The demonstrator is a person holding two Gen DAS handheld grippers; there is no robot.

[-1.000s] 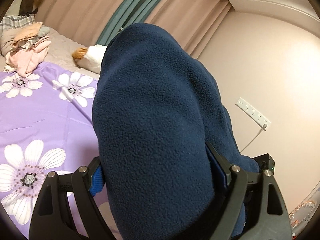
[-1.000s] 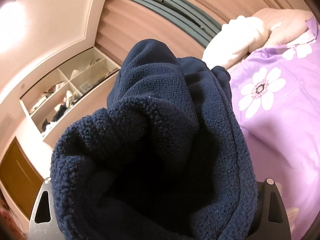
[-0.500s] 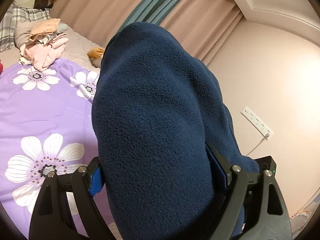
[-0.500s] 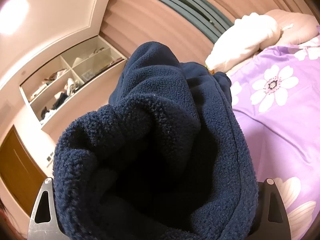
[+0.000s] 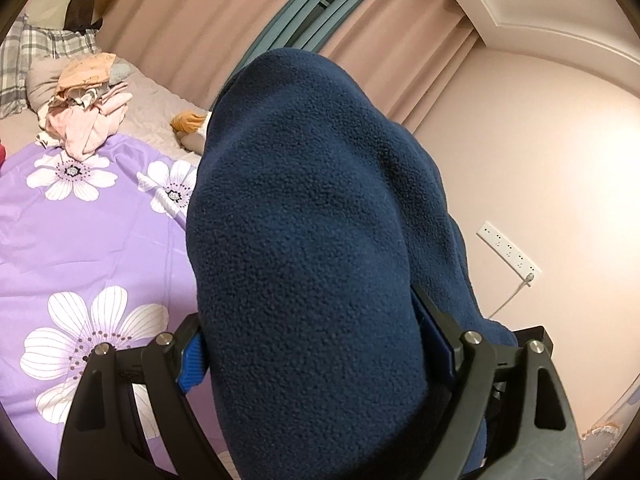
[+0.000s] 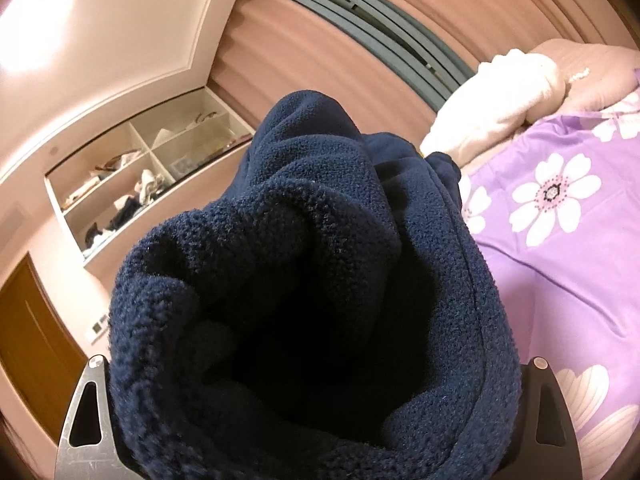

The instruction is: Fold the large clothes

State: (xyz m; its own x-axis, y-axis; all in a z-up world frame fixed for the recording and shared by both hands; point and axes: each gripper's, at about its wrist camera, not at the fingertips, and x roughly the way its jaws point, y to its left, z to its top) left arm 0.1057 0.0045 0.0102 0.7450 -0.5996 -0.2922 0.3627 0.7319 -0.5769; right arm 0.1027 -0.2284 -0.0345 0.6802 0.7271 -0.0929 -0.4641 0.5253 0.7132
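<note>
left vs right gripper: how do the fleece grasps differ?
The black left gripper shows blue pads at both sides of the navy fleece garment, which drapes over it as one smooth surface. The silver metal right gripper has its fingers buried under the fleece, which is bunched in thick folds. Both hold the fleece raised above the purple flowered bedsheet.

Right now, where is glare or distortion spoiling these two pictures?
Right wrist view: ceiling light blown out, dark navy fleece garment folds lost in shadow. Left wrist view: even light, fisheye bends the pink pleated curtain; fleece blocks the centre.
</note>
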